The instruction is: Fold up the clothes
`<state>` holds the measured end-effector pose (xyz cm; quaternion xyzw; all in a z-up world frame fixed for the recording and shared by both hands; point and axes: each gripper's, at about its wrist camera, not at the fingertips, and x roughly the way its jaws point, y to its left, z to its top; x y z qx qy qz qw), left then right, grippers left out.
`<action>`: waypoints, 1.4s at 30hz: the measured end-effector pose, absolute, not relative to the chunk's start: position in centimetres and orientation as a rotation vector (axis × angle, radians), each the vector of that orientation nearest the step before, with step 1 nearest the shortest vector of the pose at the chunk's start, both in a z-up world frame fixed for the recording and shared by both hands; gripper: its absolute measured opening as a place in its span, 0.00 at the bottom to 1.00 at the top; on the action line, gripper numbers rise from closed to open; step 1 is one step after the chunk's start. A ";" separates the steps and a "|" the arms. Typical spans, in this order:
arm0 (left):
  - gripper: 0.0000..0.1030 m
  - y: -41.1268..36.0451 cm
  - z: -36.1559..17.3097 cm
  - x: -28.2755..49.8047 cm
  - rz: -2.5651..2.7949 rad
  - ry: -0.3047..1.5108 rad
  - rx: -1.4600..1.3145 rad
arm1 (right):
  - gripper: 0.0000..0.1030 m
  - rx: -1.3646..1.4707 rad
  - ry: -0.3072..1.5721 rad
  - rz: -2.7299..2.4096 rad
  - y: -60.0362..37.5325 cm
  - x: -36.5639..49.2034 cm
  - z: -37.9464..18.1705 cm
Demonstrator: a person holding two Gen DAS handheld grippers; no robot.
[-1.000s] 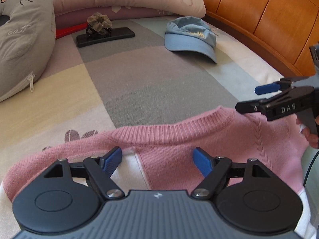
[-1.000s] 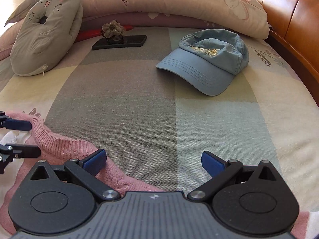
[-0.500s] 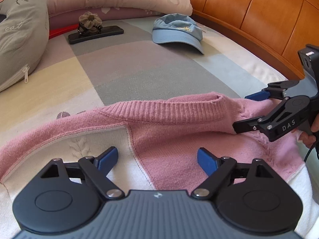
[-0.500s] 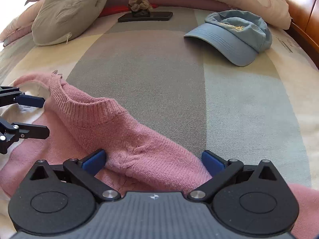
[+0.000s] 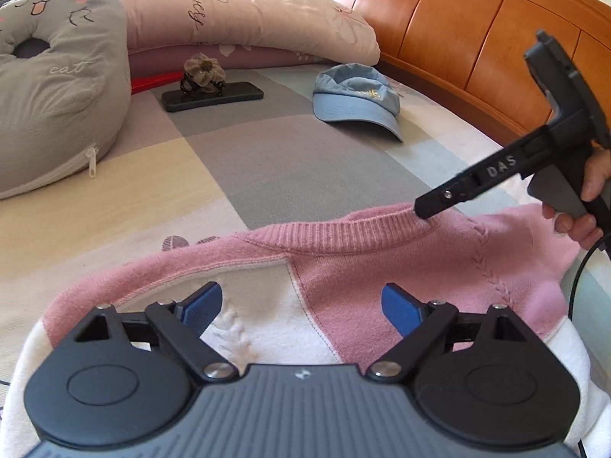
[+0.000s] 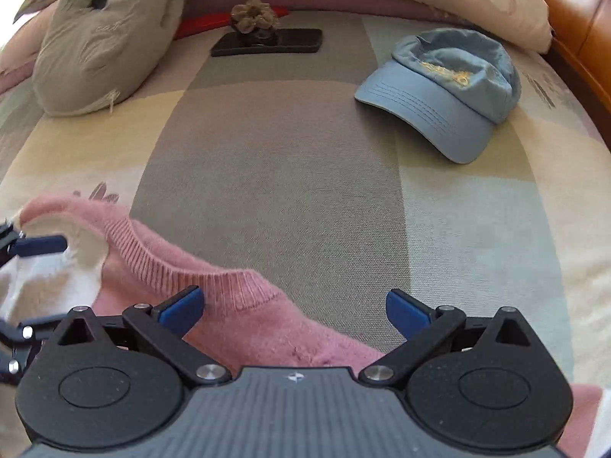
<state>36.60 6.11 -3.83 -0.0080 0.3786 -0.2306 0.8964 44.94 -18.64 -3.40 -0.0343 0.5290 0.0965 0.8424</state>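
A pink and white knitted sweater (image 5: 382, 263) lies on the bed with its ribbed collar (image 5: 343, 234) facing the pillows. My left gripper (image 5: 301, 305) is open and empty, low over the white panel by the left shoulder. My right gripper (image 6: 294, 311) is open and empty over the pink right shoulder (image 6: 244, 305). In the left wrist view its black fingers (image 5: 439, 202) point down at the collar's right end. The left gripper's blue pad (image 6: 42, 246) shows at the left edge of the right wrist view.
A blue cap (image 6: 446, 84) lies at the right near the wooden headboard (image 5: 458, 30). A black phone (image 5: 212, 95) with a flower hair clip on it lies at the back. A grey cat pillow (image 5: 49, 95) and a long pink pillow (image 5: 248, 15) line the bed's head.
The right gripper has risen and tilted so its fingers point down at the collar. The left gripper has shifted slightly over the sweater. Both jaws stay open.
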 end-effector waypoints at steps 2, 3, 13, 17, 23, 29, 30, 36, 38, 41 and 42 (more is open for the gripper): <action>0.88 7.0 -3.4 36.7 -0.468 0.774 -0.038 | 1.00 0.009 1.155 0.124 -18.5 46.7 -3.8; 0.88 7.2 -3.3 36.7 -0.457 0.772 -0.034 | 1.00 0.050 1.173 0.085 -18.4 47.6 -4.0; 0.88 8.6 -2.2 36.3 -0.457 0.738 -0.064 | 1.00 -0.030 1.284 -0.010 -15.5 47.3 -4.5; 0.88 8.6 -2.0 36.1 -0.457 0.735 -0.061 | 1.00 -0.095 1.283 0.043 -15.3 43.9 -4.3; 0.88 7.4 -2.2 35.9 -0.488 0.746 -0.033 | 1.00 -0.117 1.243 0.105 -15.9 40.0 -4.1; 0.88 5.8 -3.4 36.0 -0.519 0.786 0.012 | 1.00 -0.113 1.195 0.158 -16.8 36.9 -4.0; 0.88 5.6 -3.8 36.1 -0.521 0.795 0.018 | 1.00 -0.112 1.194 0.167 -16.9 36.6 -3.9; 0.89 4.9 -5.2 36.5 -0.510 0.823 0.048 | 1.00 -0.101 1.209 0.213 -18.1 34.7 -3.2; 0.89 5.0 -5.2 36.5 -0.512 0.823 0.044 | 1.00 -0.106 1.197 0.207 -18.9 33.9 -2.6; 0.89 4.8 -5.2 36.3 -0.507 0.820 0.056 | 1.00 -0.085 1.160 0.178 -20.4 32.8 -1.3; 0.89 4.6 -5.2 36.2 -0.503 0.817 0.065 | 1.00 -0.061 1.145 0.166 -21.1 32.4 -0.8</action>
